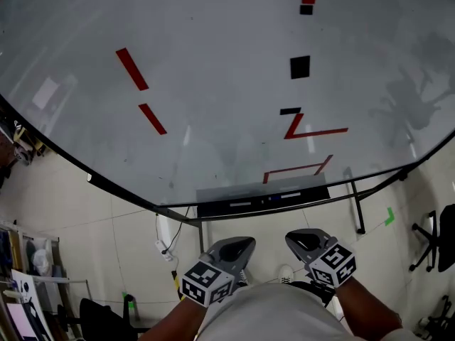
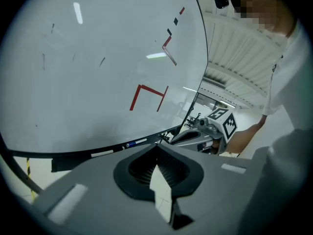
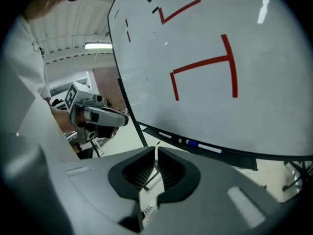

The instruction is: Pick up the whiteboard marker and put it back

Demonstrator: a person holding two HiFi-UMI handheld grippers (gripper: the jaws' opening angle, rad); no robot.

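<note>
Along the whiteboard tray (image 1: 213, 209) lay the marker (image 1: 284, 197), seemingly nearer the right hand-held gripper (image 1: 297, 237) than the left hand-held gripper (image 1: 245, 243); both were closed, empty.

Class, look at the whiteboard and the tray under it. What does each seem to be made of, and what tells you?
Whiteboard: a smooth, glossy coated panel, maybe enamel or melamine; bright light streaks reflect off it. Tray: dark and matt, probably painted metal or plastic; it is a thin straight ledge with no shine.
</note>
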